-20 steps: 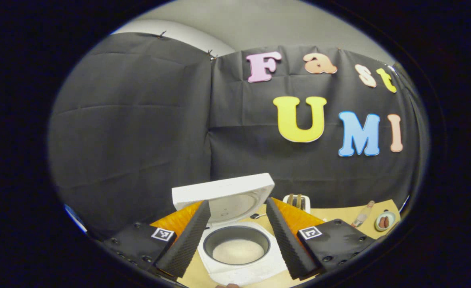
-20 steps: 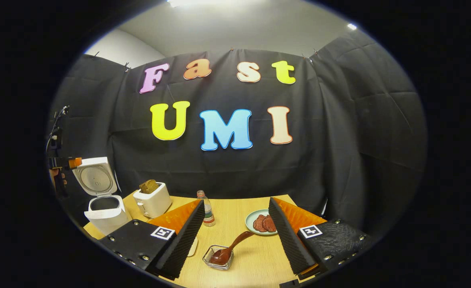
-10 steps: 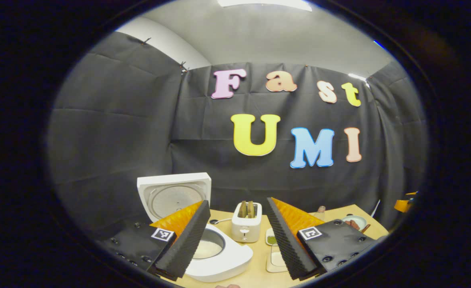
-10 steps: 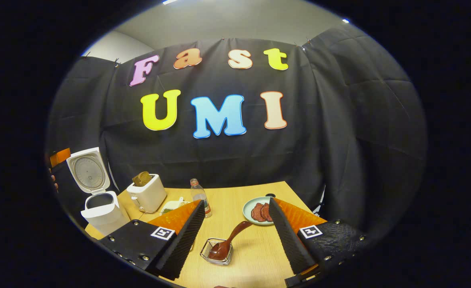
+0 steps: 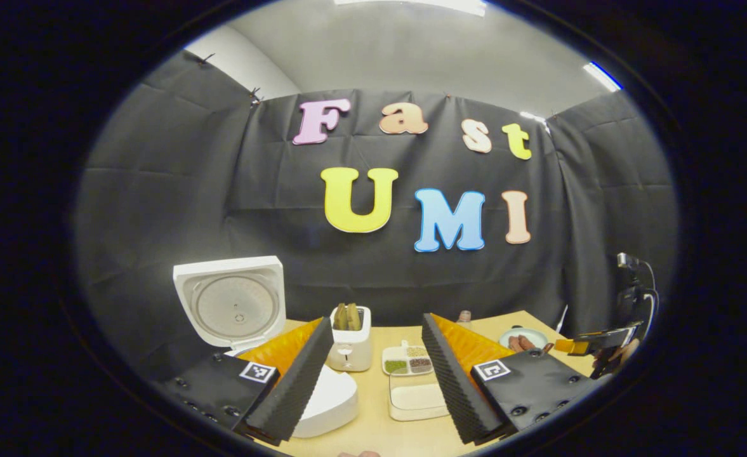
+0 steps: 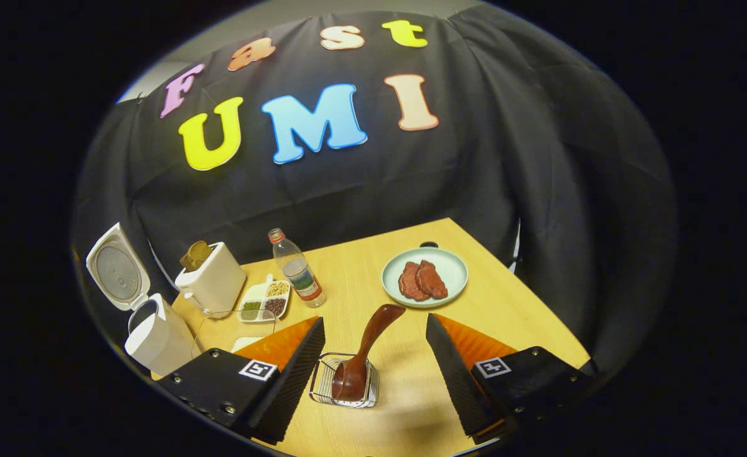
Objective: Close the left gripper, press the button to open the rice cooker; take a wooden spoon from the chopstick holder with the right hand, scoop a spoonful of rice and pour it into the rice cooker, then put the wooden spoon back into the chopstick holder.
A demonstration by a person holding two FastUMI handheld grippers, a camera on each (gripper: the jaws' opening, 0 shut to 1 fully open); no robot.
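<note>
White rice cooker lid's up. I've swung left gripper away, jaws apart, empty. Right gripper, wide open and empty, has dropped over the dark wooden spoon in its wire chopstick holder. Grab next.

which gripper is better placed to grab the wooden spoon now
Right. The right gripper is open with the wooden spoon in its wire holder between its fingers; the left gripper faces the toaster.
</note>
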